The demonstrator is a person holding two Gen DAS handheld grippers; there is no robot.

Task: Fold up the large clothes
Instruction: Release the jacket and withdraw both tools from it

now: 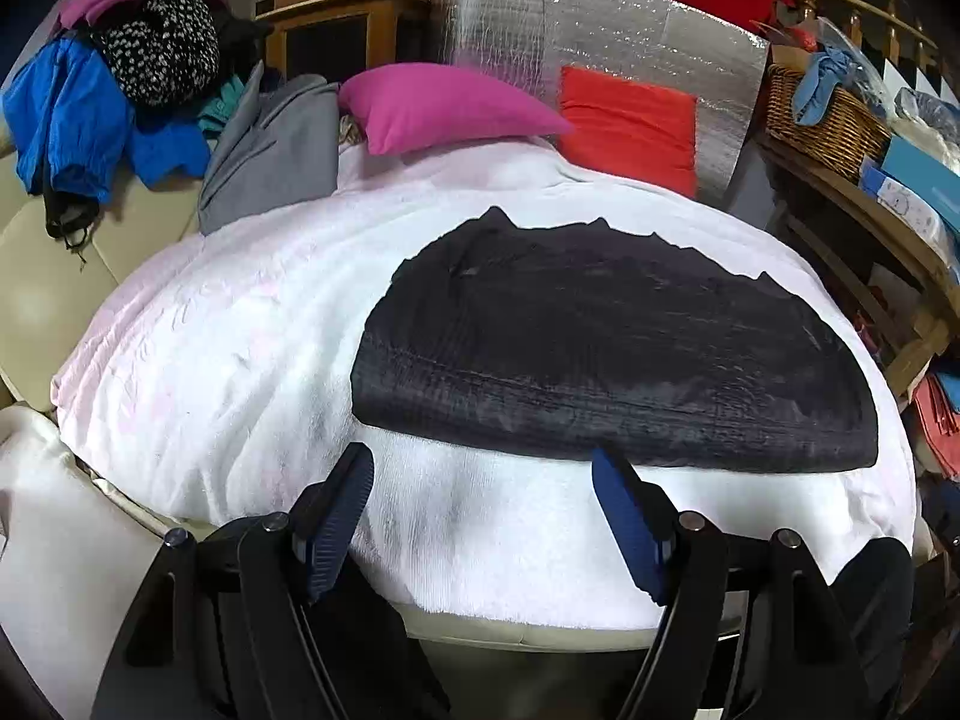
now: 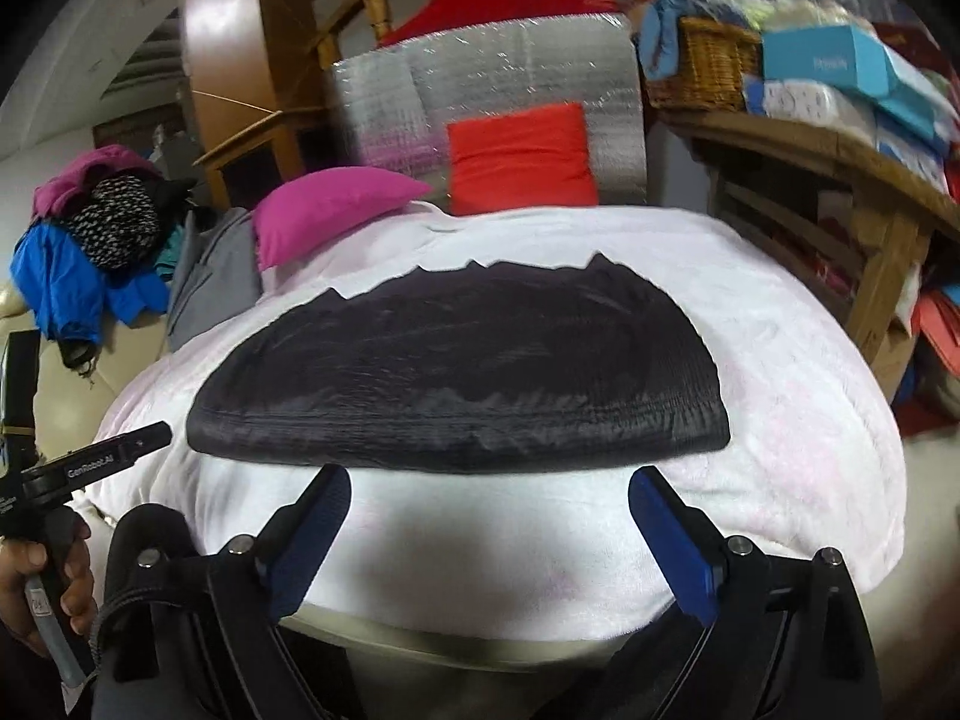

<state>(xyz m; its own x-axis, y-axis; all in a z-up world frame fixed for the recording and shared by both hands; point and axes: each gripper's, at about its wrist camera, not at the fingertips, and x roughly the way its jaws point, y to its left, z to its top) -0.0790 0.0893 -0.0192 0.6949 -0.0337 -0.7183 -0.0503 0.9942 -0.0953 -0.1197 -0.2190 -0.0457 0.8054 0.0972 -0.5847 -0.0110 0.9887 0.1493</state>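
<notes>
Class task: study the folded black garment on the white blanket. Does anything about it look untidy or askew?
Mostly neat: the black garment lies flat on the white blanket, near edge straight. Its far edge is jagged, with small peaks where layers don't line up. Both claws are open, clear of it.

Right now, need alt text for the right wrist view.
A folded black ribbed garment lies flat on a white fluffy blanket, with the open, empty right gripper hovering just short of its near edge. Behind sit a magenta cushion and a red square cushion; the left gripper shows at far left.
</notes>
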